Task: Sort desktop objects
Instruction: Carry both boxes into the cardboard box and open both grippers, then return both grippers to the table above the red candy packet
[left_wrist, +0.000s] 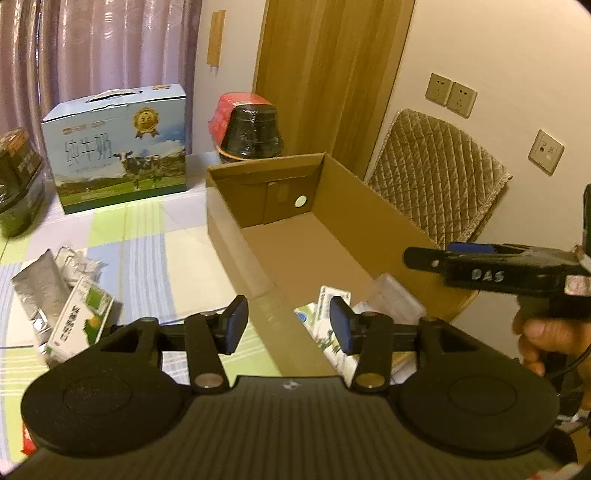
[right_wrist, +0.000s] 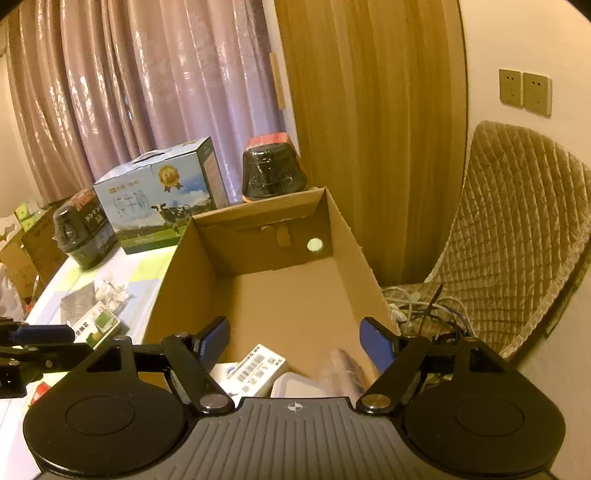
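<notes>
An open cardboard box (left_wrist: 236, 229) stands on the striped tablecloth. At its near end lie a green-and-white carton (left_wrist: 332, 314) and a clear plastic container (left_wrist: 395, 299). My left gripper (left_wrist: 288, 321) hovers open over the box's near left wall, nothing between its fingers. On the cloth to its left are another green-and-white carton (left_wrist: 79, 321), a silver foil pouch (left_wrist: 37, 288) and crumpled wrappers (left_wrist: 77, 262). My right gripper (right_wrist: 295, 336) is open above the box's near end, over a barcoded white carton (right_wrist: 258, 369) and a blurred wrapped item (right_wrist: 343, 369). It holds nothing.
A blue milk case (left_wrist: 118, 147) and a black wrapped bowl stack with a red lid (left_wrist: 251, 129) stand behind the box. A dark packaged jar (right_wrist: 81, 229) sits at the far left. A quilted chair (right_wrist: 517, 229) with loose cables (right_wrist: 424, 306) is right of the box.
</notes>
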